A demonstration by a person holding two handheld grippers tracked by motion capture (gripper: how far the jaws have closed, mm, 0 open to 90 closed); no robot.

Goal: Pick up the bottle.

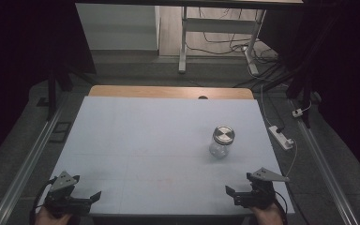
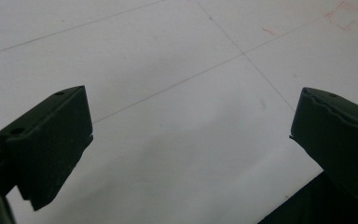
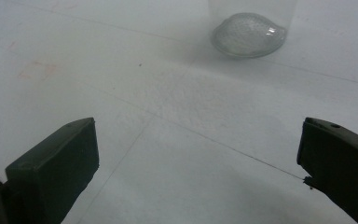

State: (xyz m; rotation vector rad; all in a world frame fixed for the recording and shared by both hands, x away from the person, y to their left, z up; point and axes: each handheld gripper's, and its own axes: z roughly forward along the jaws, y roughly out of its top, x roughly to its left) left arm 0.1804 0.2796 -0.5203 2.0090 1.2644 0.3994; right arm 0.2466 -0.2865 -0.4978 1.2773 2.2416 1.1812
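A clear glass jar point(image 1: 222, 141) with a silver metal lid point(image 1: 223, 134) stands upright on the white table top point(image 1: 145, 140), right of centre. Its base point(image 3: 248, 35) appears at the top of the right gripper view, ahead of the jaws. My left gripper point(image 1: 93, 197) rests at the near left corner, held by a hand, jaws wide apart with nothing between them point(image 2: 191, 140). At the near right corner my right gripper point(image 1: 230, 192) is also open and empty point(image 3: 198, 163), a short way in front of the jar.
A wooden strip point(image 1: 168, 92) runs along the table's far edge. A white power strip point(image 1: 281, 137) and cables lie on the floor to the right. Metal rails point(image 1: 28, 164) flank the table. A desk frame point(image 1: 183, 42) stands beyond. Faint red marks point(image 2: 345, 14) show on the surface.
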